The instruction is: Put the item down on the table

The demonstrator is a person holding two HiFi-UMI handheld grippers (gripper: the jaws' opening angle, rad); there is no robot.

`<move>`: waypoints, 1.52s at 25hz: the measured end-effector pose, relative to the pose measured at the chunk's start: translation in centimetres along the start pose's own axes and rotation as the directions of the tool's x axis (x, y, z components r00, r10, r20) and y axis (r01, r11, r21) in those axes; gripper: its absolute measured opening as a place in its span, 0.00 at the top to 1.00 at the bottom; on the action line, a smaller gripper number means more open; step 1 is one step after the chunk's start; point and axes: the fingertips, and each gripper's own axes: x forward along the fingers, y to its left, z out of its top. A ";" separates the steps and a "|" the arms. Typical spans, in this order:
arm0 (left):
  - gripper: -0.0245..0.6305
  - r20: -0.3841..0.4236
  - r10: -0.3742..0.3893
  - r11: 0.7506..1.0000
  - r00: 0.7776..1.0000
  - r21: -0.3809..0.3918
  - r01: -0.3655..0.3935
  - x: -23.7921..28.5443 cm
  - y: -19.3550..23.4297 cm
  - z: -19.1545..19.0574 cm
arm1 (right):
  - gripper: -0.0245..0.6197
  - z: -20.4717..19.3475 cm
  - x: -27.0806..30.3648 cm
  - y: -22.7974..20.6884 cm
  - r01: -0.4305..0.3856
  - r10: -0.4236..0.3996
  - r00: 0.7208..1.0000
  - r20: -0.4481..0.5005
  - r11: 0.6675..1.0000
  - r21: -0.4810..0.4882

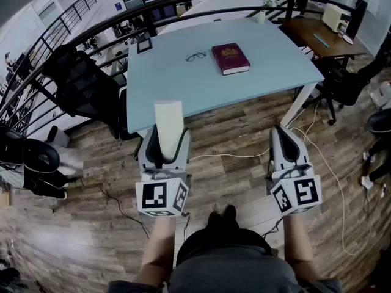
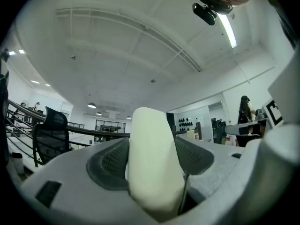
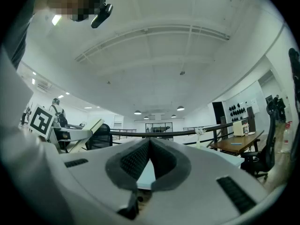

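Note:
My left gripper (image 1: 166,140) is shut on a cream, flat, oblong item (image 1: 168,125) that sticks out past the jaw tips. In the left gripper view the cream item (image 2: 152,161) fills the gap between the grey pads and stands upright. It hangs above the wooden floor, just in front of the near edge of the light blue table (image 1: 177,81). My right gripper (image 1: 285,140) is shut with nothing in it; its pads (image 3: 140,161) meet at the tips. Both grippers point upward and forward.
On the table lie a dark red book (image 1: 230,58) and a pair of glasses (image 1: 195,56). A black office chair (image 1: 85,84) stands left of the table, another black chair (image 1: 342,84) to the right. Cables run over the floor. A brown desk (image 1: 317,35) stands at the back right.

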 end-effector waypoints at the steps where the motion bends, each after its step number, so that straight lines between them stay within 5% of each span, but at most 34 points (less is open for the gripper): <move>1: 0.50 -0.002 0.001 1.000 1.000 0.000 -0.001 0.1 -0.1 0.0 | 0.96 0.0 0.0 -0.1 0.001 -0.001 1.000 0.001 1.000 -0.001; 38: 0.50 0.014 0.040 0.998 0.999 0.040 -0.041 5.6 -2.3 0.3 | 0.91 -0.6 3.2 -5.1 -0.069 0.068 0.998 0.019 0.997 0.044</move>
